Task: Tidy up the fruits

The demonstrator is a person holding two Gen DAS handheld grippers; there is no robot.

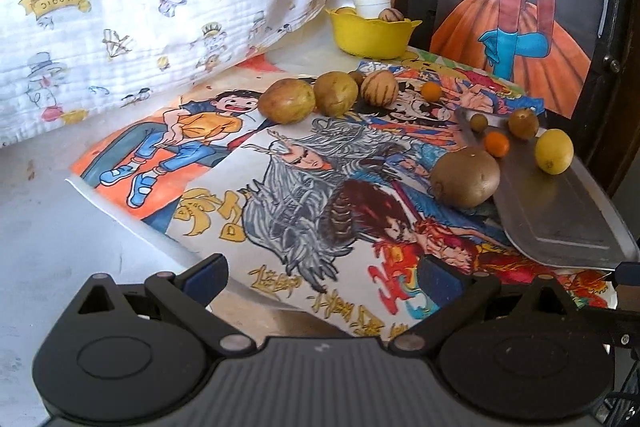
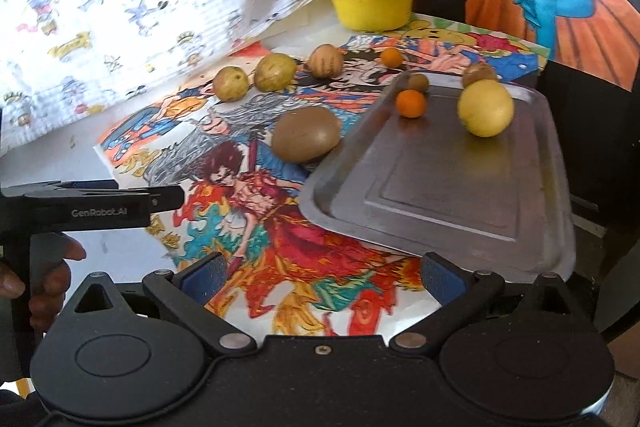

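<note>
A metal tray (image 2: 460, 187) lies at the right, also in the left wrist view (image 1: 560, 211). On it sit a yellow lemon (image 2: 485, 108), a small orange (image 2: 411, 103) and two small brown fruits (image 2: 418, 82). A brown kiwi (image 2: 306, 133) rests against the tray's left edge on the cartoon poster (image 2: 280, 227). Three tan fruits (image 1: 328, 95) stand in a row farther back, with a small orange (image 1: 431, 91) beside them. A yellow bowl (image 1: 372, 35) at the back holds fruit. My left gripper (image 1: 322, 277) and right gripper (image 2: 322, 277) are both open and empty, near the front.
A printed cloth (image 1: 140, 7) hangs at the back left. A white jar (image 1: 373, 1) stands behind the bowl. A painted picture (image 1: 520, 7) leans at the back right. The left gripper's body (image 2: 92, 205) and the hand holding it show at the left of the right wrist view.
</note>
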